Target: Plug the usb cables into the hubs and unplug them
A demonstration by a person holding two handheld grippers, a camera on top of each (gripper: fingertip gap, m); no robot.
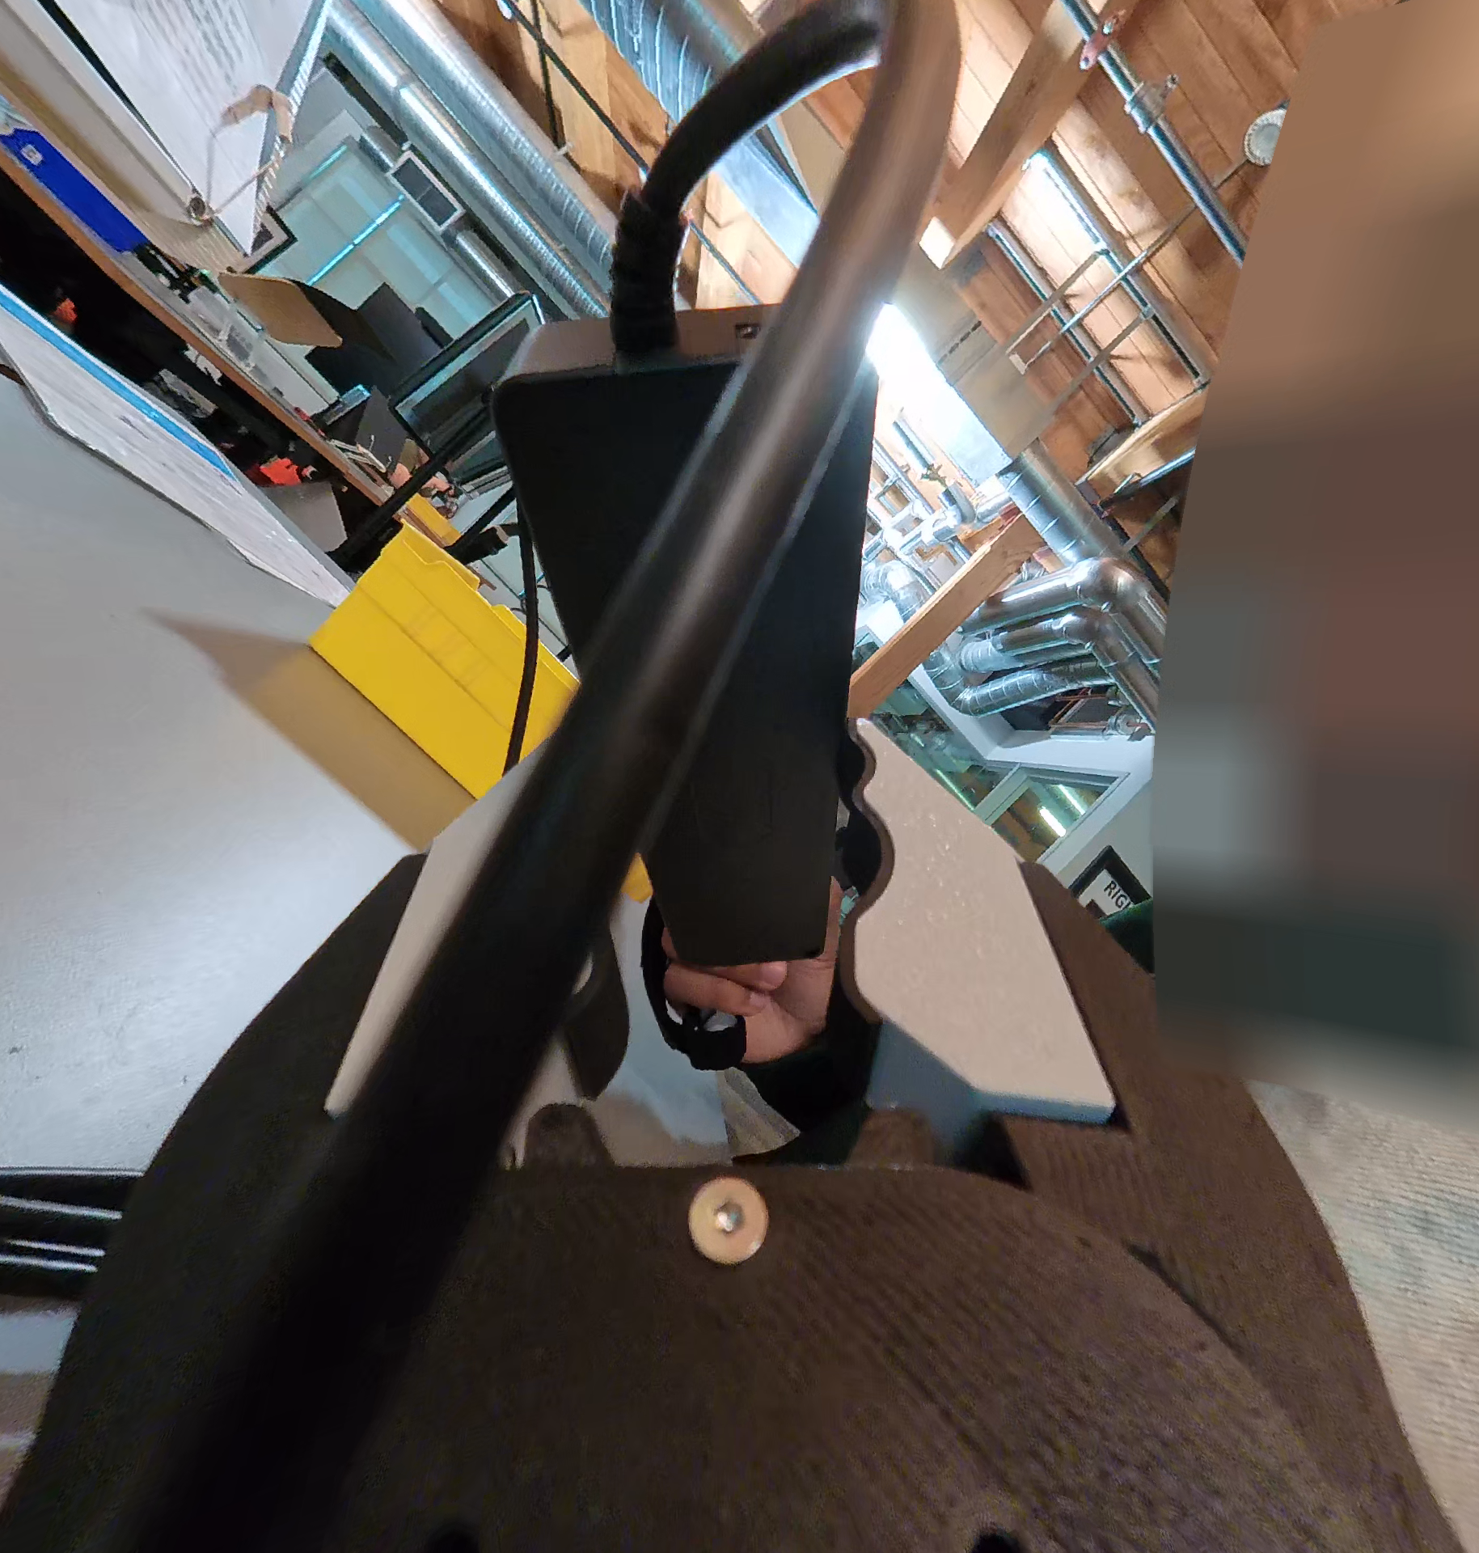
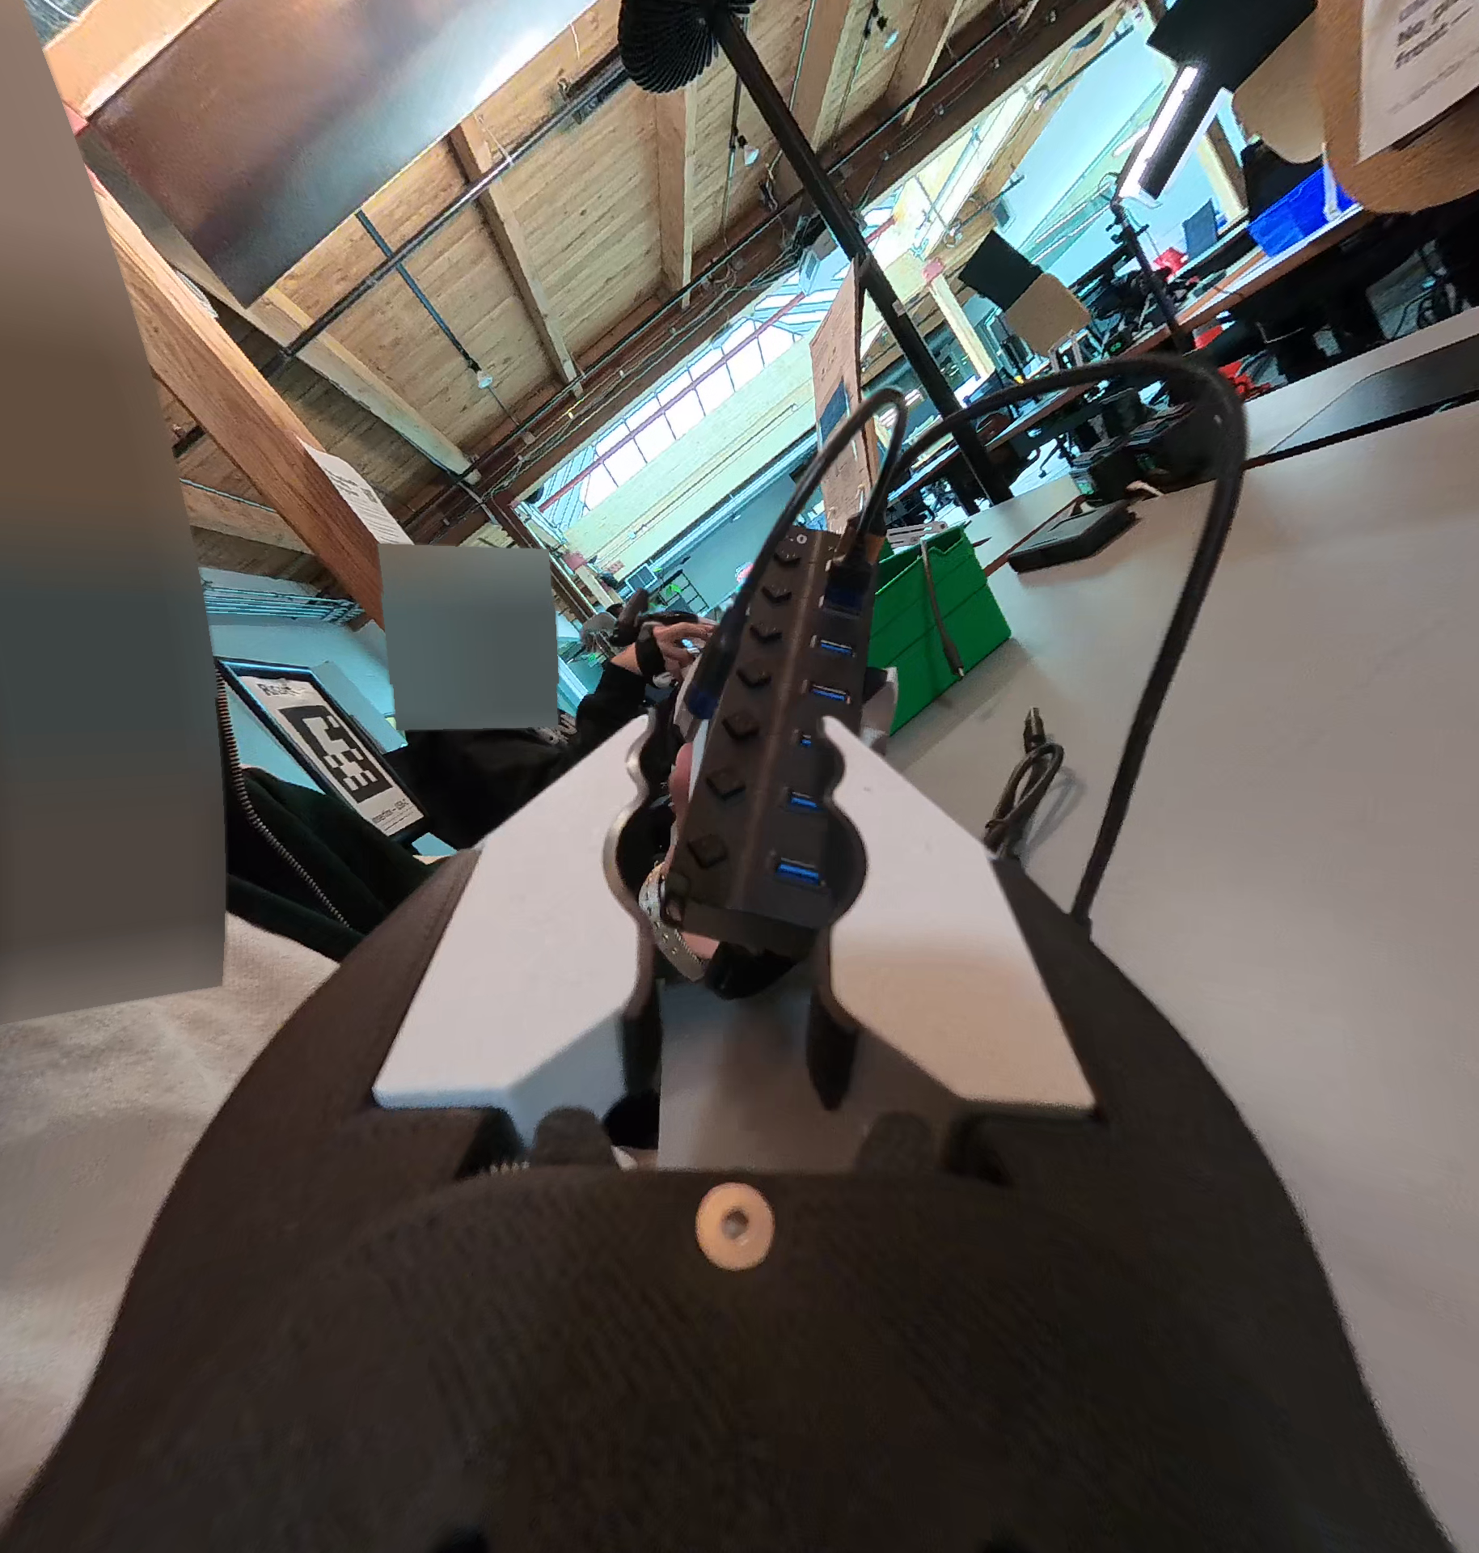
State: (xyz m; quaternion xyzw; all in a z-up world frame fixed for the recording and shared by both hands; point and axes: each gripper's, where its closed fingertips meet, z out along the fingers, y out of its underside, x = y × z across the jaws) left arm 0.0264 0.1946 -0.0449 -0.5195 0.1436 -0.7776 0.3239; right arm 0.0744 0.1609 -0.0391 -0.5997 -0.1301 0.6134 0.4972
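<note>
With the right tongs [image 2: 740,849] clamped on the hub [image 2: 769,756] and the left tongs [image 1: 719,908] gripping it too, I'd steady both before pulling the plugged cable [image 2: 866,471].

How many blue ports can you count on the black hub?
6, in one row down the hub, from the plugged cable at the top to between the jaws below. More may be hidden.

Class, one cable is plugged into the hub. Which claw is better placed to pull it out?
Probably the left. The right claw already grips the hub, steadying it, while a black cable lies across the left claw.
</note>
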